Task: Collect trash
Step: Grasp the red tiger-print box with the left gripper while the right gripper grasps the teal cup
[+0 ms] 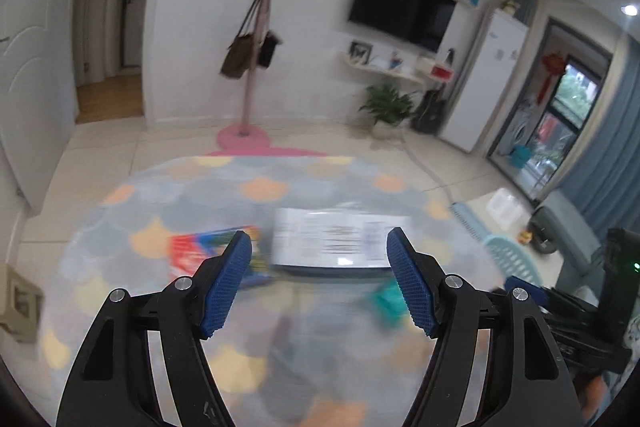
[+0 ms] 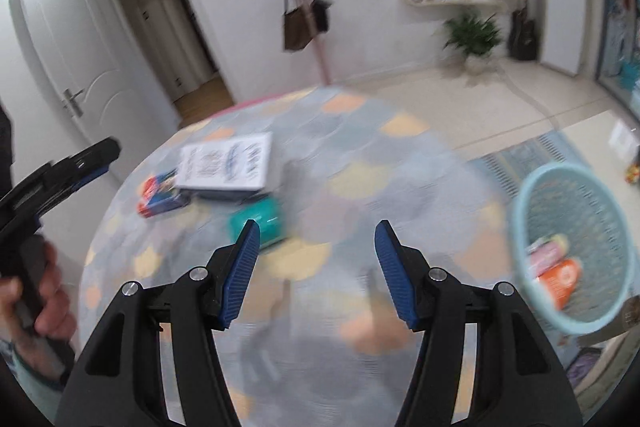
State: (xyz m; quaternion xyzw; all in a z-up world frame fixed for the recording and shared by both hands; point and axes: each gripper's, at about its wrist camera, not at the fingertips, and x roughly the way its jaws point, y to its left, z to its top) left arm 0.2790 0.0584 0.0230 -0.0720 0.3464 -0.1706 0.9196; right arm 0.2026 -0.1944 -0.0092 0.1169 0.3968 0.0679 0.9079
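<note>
On the round table with a fish-scale cloth [image 2: 360, 163] lie a white printed book [image 2: 226, 163], a red and blue packet [image 2: 160, 197] and a teal packet [image 2: 258, 221]. My right gripper [image 2: 316, 231] hovers open over the table, just right of the teal packet, with nothing between its fingers. My left gripper [image 1: 318, 241] is open and empty above the table [image 1: 160, 195], with the book [image 1: 336, 239] ahead of it, the red and blue packet [image 1: 200, 251] to its left and the teal packet [image 1: 390, 301] to its lower right. A light blue basket [image 2: 516, 227] off the table's right edge holds a pink packet [image 2: 548, 251] and an orange one [image 2: 560, 279].
A pink coat stand [image 1: 252, 83] with hanging bags rises behind the table. A potted plant [image 1: 386, 105], a wall television [image 1: 400, 5] and a white fridge [image 1: 488, 79] line the far wall. A hand [image 2: 44, 287] holds the other gripper at the right wrist view's left edge.
</note>
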